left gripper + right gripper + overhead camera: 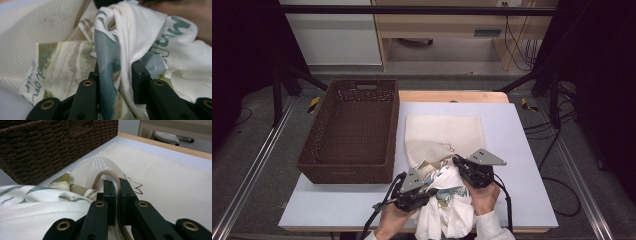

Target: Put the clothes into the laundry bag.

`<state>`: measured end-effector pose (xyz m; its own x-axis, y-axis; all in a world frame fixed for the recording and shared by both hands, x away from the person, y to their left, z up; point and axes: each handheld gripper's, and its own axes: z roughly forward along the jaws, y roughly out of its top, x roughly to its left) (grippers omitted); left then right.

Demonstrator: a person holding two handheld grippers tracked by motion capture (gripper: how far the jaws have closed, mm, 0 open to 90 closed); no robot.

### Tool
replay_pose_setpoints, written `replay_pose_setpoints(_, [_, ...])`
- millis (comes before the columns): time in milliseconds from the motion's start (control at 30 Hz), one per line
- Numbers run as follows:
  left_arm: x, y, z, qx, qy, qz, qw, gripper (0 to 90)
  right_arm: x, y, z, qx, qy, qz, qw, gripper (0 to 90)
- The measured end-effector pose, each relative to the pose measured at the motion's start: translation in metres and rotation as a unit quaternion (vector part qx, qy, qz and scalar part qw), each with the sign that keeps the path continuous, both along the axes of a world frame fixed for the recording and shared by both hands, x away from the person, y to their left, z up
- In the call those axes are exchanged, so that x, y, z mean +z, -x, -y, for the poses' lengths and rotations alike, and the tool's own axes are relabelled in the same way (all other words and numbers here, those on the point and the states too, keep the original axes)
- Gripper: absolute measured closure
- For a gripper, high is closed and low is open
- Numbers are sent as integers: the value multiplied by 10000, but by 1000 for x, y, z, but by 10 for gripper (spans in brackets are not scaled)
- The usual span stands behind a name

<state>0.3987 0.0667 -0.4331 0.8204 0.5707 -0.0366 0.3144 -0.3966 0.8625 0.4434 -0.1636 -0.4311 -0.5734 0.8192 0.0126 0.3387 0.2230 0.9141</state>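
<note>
step: stuffing printed shirt [447, 200] into mesh bag [444, 135] | left gripper [116, 82] pinches a shirt fold; right gripper [118, 195] clamps the bag's rim | done: a bit inside — most of it hangs out at the table's near edge

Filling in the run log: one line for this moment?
left gripper shut on white printed garment | right gripper shut on mesh bag rim

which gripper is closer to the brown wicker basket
Left. The left gripper grips the printed shirt just below the basket's near right corner; the right gripper pinches the mesh bag's rim farther right.
</note>
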Motion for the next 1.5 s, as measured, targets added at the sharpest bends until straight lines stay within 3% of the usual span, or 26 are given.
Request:
replay_pose_setpoints(133, [17,-3,10,-60,32,211,9998,711,2,1,3,-15,-153,31,9999,863])
replay_pose_setpoints(200, [21,-5,19,-67,-174,303,9994,711,3,2,2,-16,-148,92,9998,864])
replay_pose_setpoints(300, [15,-10,32,7,-474,388,9981,712,5,2,2,-45,-99,124,9999,864])
replay_pose_setpoints(433, [-1,-20,47,-4,-765,203,9969,711,10,5,0,6,-72,180,9998,864])
replay_pose_setpoints(533, [-7,-21,52,16,-923,227,9955,699,11,7,-2,81,-108,171,9998,863])
replay_pose_setpoints(600, [-6,-21,50,16,-847,236,9961,680,9,6,-3,82,-74,180,9998,864])
replay_pose_setpoints(667, [-5,-18,44,-16,-627,230,9978,628,7,5,-1,76,-89,158,9998,864])
replay_pose_setpoints(800, [10,-8,23,5,-395,263,9989,315,5,4,3,23,-111,117,9999,864])
replay_pose_setpoints(900, [29,0,-1,123,-171,456,9987,266,4,4,3,-15,-42,118,9999,864])
replay_pose_setpoints(1000, [38,-4,-23,353,-119,507,9980,257,3,4,3,-18,-36,107,9999,864])
replay_pose_setpoints(1033, [36,-8,-27,425,-168,480,9978,259,3,4,3,-14,-34,106,9999,864])
replay_pose_setpoints(1100, [25,-21,-28,498,-327,162,9981,253,3,3,3,-6,-49,91,9999,864])
replay_pose_setpoints(1233, [-12,-46,-13,407,-565,-343,9970,258,3,3,2,19,-56,69,10000,863])
replay_pose_setpoints(1300, [-23,-58,-14,295,-186,-781,9963,252,2,3,2,40,-37,46,10000,864])
replay_pose_setpoints(1367, [-28,-64,-19,148,184,-1135,9933,342,1,2,1,27,6,17,10000,863])
replay_pose_setpoints(1433, [-29,-64,-22,50,264,-1282,9914,460,1,1,1,48,-17,11,10000,863])
replay_pose_setpoints(1467, [-28,-62,-22,37,291,-1261,9916,548,0,1,0,65,-20,11,10000,864])
replay_pose_setpoints(1500, [-26,-58,-21,86,240,-1074,9939,637,0,1,-1,62,-21,6,10000,864])
